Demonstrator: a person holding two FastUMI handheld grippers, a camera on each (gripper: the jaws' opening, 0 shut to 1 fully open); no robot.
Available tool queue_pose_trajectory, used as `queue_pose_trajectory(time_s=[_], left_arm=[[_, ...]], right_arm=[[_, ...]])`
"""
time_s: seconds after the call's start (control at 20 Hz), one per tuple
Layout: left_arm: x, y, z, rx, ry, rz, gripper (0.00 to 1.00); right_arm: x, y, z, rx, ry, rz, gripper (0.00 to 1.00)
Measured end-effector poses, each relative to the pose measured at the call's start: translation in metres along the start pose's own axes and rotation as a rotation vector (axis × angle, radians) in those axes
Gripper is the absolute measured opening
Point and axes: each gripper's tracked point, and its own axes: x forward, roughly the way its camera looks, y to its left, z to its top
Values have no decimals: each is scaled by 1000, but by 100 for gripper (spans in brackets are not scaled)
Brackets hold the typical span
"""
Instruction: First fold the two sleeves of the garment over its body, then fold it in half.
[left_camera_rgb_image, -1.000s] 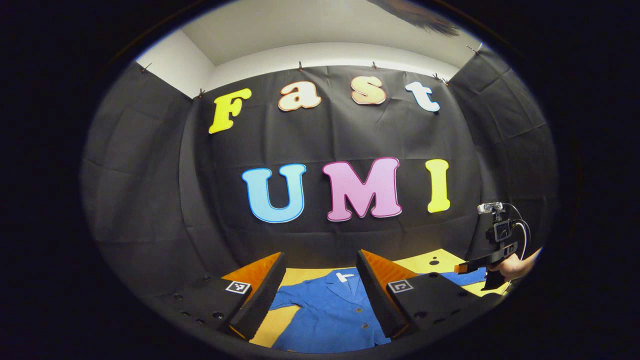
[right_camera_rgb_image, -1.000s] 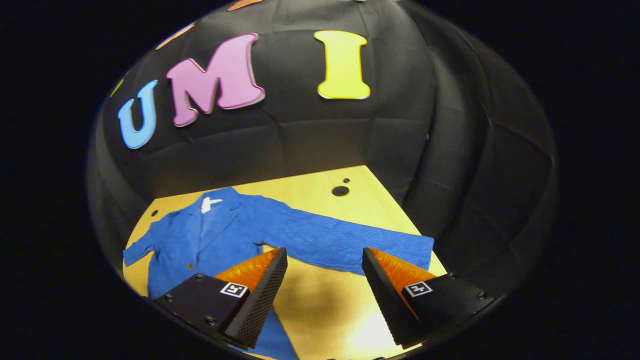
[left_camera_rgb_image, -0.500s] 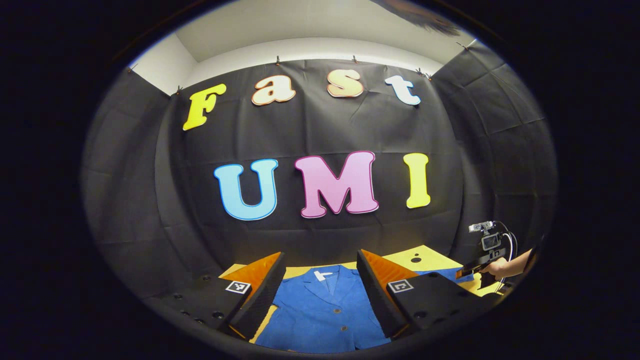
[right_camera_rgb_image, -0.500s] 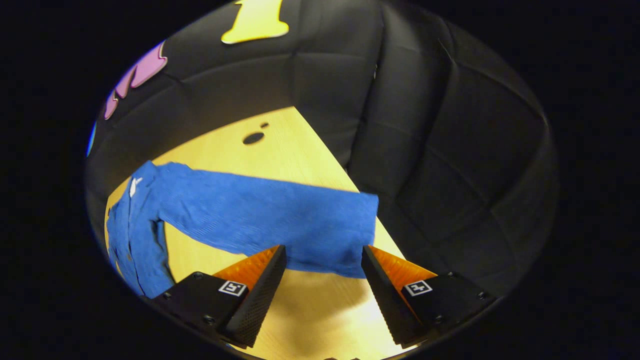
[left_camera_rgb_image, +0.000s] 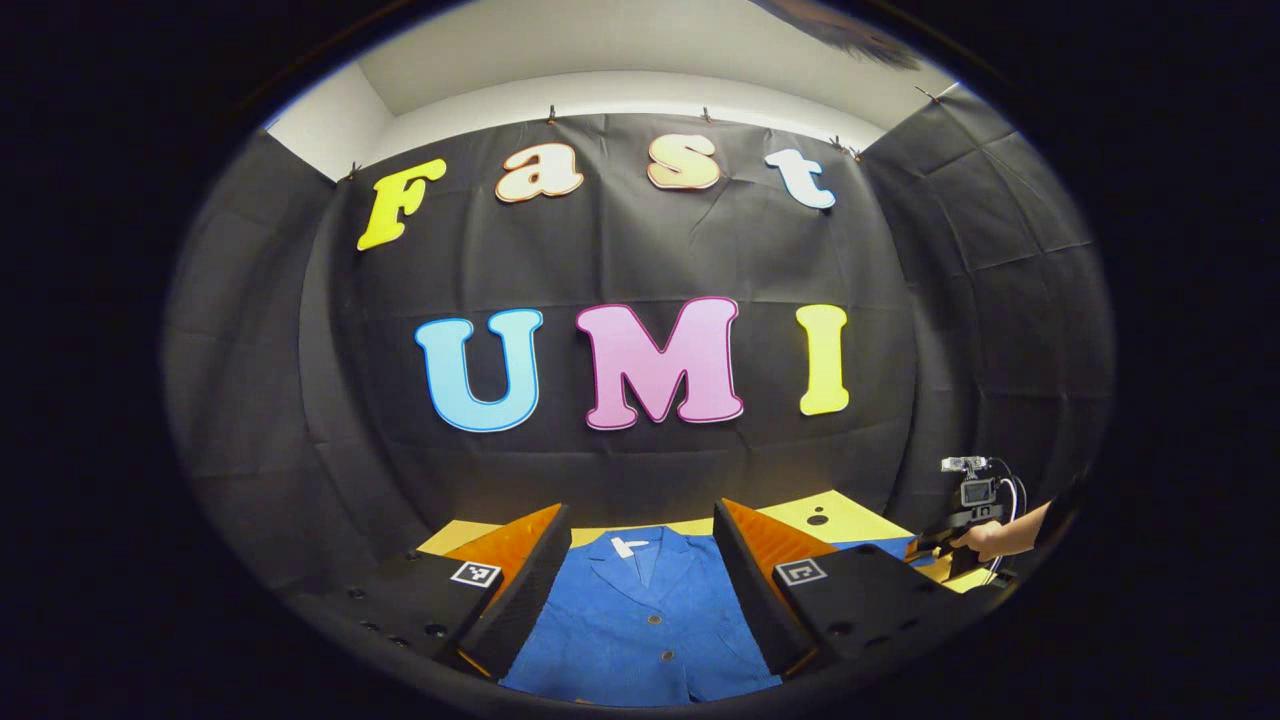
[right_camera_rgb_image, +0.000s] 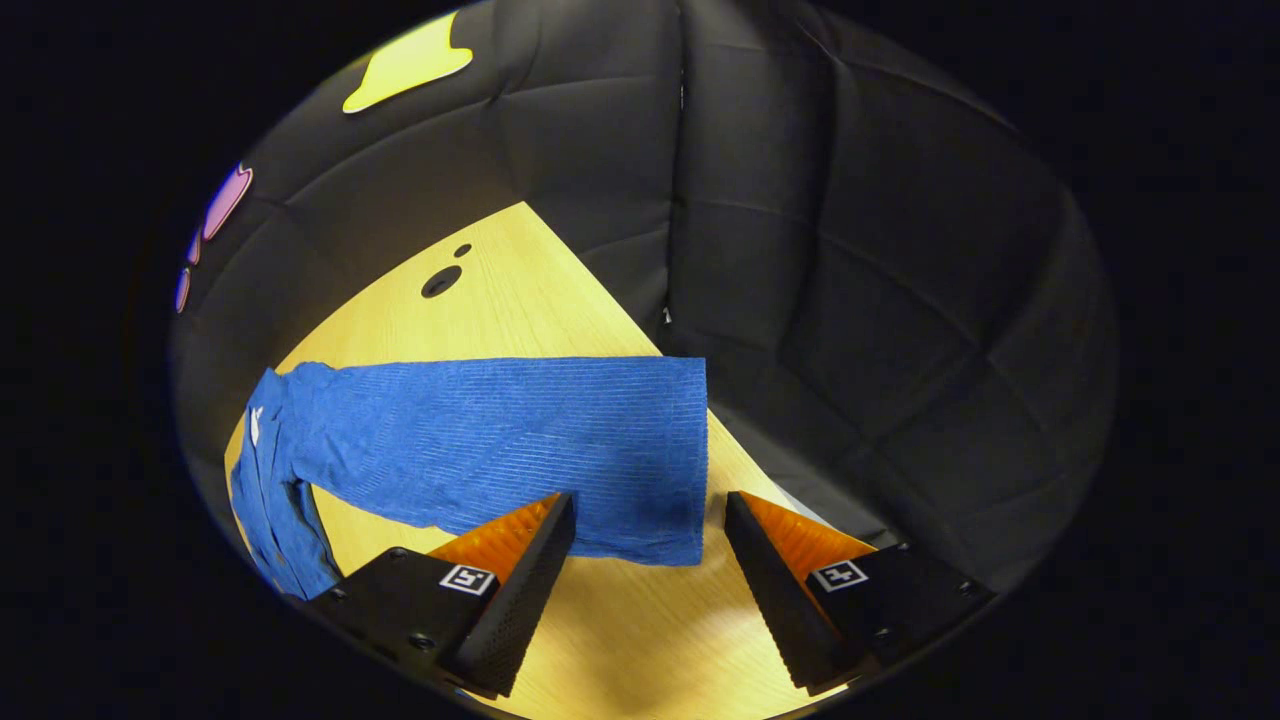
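A blue button-front garment (left_camera_rgb_image: 640, 625) lies flat on the yellow wooden table (left_camera_rgb_image: 845, 515), collar toward the back wall. My left gripper (left_camera_rgb_image: 640, 590) hovers open above its chest, nothing between the fingers. In the right gripper view one long sleeve (right_camera_rgb_image: 500, 440) stretches out across the table (right_camera_rgb_image: 620, 640), its cuff end (right_camera_rgb_image: 680, 460) near the table's right edge. My right gripper (right_camera_rgb_image: 645, 575) stands open just in front of that cuff, above the tabletop. The left gripper view shows the right gripper (left_camera_rgb_image: 945, 545) far right, held by a hand (left_camera_rgb_image: 985, 540).
Black cloth walls close the booth on three sides. Two round holes (right_camera_rgb_image: 440, 281) sit in the table near its far right corner. The table's right edge (right_camera_rgb_image: 760, 470) runs close beside the cuff.
My right gripper has swung right and closer to the sleeve's cuff, which now lies between its fingertips' line of sight. The left gripper has drifted to centre over the garment's chest.
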Motion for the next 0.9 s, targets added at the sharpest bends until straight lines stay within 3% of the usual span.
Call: queue_pose_trajectory(time_s=[0.1, 0.2, 0.3, 0.4, 0.55, 0.7, 0.9], left_arm=[[2, 4, -3, -4, 5, 12, 81], [1, 7, -5, -10, 9, 27, 81], [1, 12, -5, -10, 7, 44, 81], [-2, 17, -6, -3, 8, 61, 82], [-6, 25, -11, -9, 21, 90, 82], [-13, 35, -12, -20, 28, 111, 82], [-18, 46, -15, -27, 27, 117, 82]], right_arm=[[0, 4, -6, -71, 10, 3, 95], [6, 22, -3, -80, 3, 49, 57], [3, 23, -2, -58, 7, 47, 23], [0, 31, 0, 2, 19, 99, 7], [0, 33, 0, 80, 30, 149, 5], [-23, 41, 32, 96, -86, 165, 5], [-90, 87, 86, -93, -233, 245, 5]])
